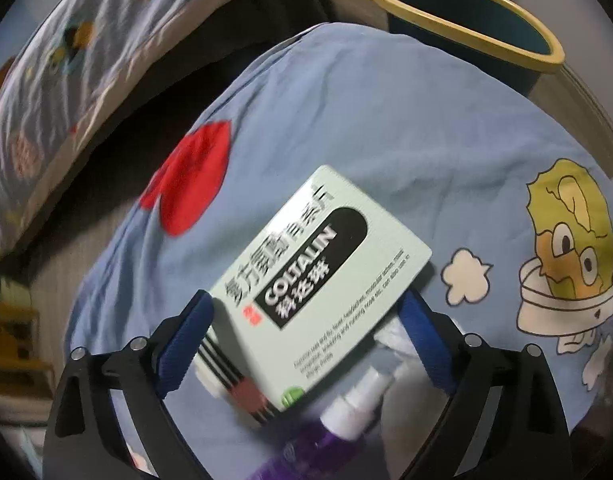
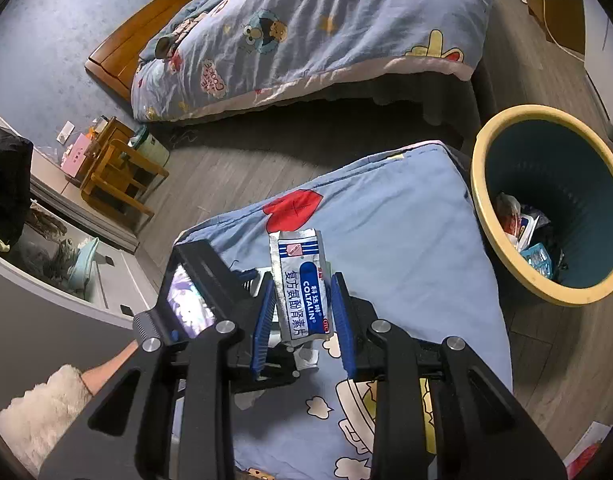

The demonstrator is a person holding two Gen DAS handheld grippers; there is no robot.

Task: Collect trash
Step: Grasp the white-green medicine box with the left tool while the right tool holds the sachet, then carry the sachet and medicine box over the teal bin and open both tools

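Note:
A pale green Coltalin medicine box (image 1: pixel 322 280) lies tilted on a blue cartoon-print cushion (image 1: pixel 366 140). My left gripper (image 1: pixel 306 300) stands open around the box, one blue pad at each side. A purple spray bottle (image 1: pixel 346 412) and a white tissue (image 1: pixel 390 336) lie just below the box. In the right wrist view my right gripper (image 2: pixel 304 280) is shut on a silver and blue Coltalin sachet (image 2: pixel 302 280), held upright above the same cushion (image 2: pixel 386 208). The yellow-rimmed teal bin (image 2: pixel 566 176) stands to the right with wrappers inside. In the left wrist view the bin (image 1: pixel 470 8) is beyond the cushion.
A bed with a blue duvet (image 2: pixel 326 32) runs across the back, with grey wood floor (image 2: pixel 234 168) between it and the cushion. A small wooden stool (image 2: pixel 118 172) stands at the left. A person's fluffy white sleeve (image 2: pixel 46 400) shows at the lower left.

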